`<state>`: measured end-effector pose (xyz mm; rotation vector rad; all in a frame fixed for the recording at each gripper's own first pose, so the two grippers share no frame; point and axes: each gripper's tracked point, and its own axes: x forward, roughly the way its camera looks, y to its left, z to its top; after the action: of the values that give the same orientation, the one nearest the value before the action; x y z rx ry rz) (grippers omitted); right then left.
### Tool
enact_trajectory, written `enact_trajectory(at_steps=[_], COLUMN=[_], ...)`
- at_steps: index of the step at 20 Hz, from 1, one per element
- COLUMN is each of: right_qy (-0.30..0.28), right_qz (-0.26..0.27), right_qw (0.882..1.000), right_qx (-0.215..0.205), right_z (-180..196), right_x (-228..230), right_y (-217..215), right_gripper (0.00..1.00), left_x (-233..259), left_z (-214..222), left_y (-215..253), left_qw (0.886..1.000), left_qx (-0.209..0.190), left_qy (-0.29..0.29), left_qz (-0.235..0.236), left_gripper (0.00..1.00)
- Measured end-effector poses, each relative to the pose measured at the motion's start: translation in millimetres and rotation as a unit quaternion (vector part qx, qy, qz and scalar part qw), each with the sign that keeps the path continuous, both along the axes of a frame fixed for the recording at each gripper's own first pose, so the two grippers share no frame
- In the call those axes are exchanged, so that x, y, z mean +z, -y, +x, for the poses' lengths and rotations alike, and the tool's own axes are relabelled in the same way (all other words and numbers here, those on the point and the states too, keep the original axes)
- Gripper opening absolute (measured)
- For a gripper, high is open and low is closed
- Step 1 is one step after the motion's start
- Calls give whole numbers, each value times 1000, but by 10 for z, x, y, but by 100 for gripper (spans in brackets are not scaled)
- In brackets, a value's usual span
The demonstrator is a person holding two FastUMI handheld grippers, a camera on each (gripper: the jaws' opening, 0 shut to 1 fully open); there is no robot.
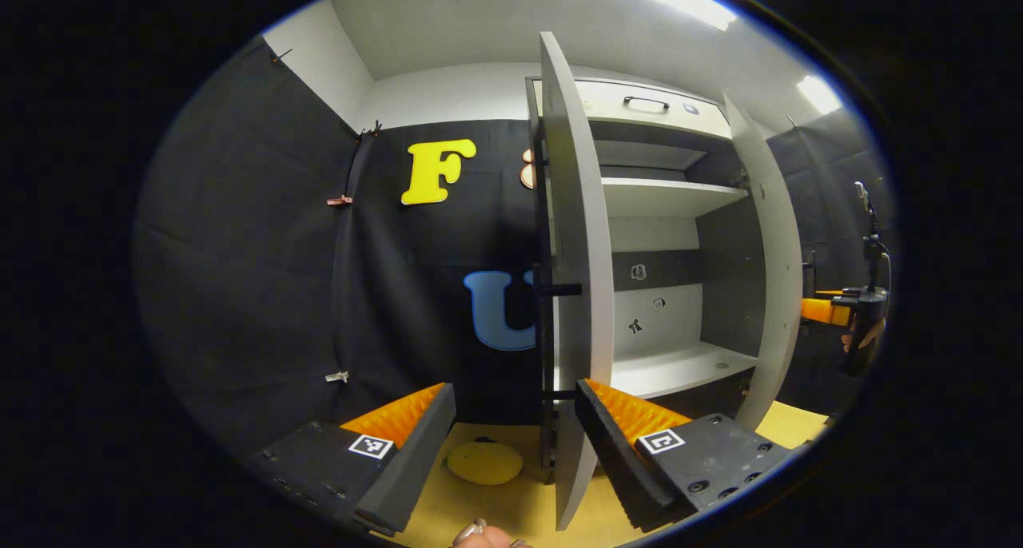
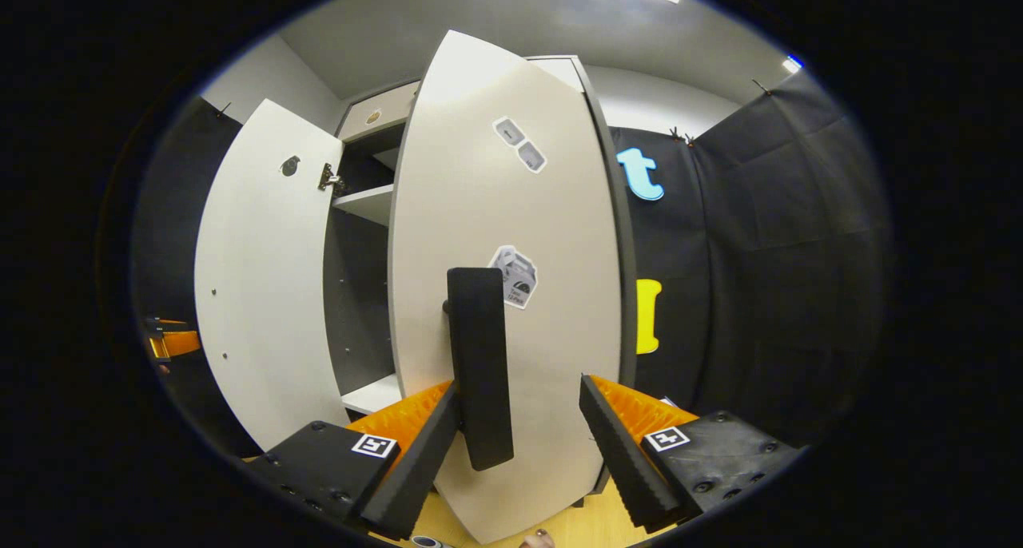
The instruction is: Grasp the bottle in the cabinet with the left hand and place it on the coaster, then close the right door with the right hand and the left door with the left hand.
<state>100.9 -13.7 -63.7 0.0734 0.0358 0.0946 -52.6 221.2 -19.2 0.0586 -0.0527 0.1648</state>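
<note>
Looking along the left claw (image 1: 511, 436), its fingers gape either side of the left door (image 1: 571, 276), seen edge-on; a yellow coaster (image 1: 483, 462) lies bare on the desk (image 1: 787, 424). In the right gripper view, the right claw (image 2: 519, 428) spreads wide at the right door (image 2: 511, 212), one finger beside its handle (image 2: 479, 364).

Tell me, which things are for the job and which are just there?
For the job: left door, right door, its handle, coaster, left gripper, right gripper.
Just there: drawer, stickers, wall clip.
</note>
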Motion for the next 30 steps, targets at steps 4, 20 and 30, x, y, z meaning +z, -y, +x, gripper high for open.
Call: enact_trajectory(at_steps=[4, 20, 30], right_qy=[17, 8, 7], right_qz=[-16, -44, -41], right_qw=[1000, 998, 998], right_qx=[5, -32, 37], right_z=[-96, -667, -402], right_x=[113, 196, 181], right_y=[-77, 253, 540], right_gripper=[96, 96, 96], left_x=[-19, 28, -12], left_z=[34, 384, 751], left_y=[21, 667, 1452], left_qw=[1000, 989, 990], left_qx=[-23, -146, -138], left_qy=[0, 9, 19], left_qz=[-21, -10, -16], left_gripper=[96, 93, 93])
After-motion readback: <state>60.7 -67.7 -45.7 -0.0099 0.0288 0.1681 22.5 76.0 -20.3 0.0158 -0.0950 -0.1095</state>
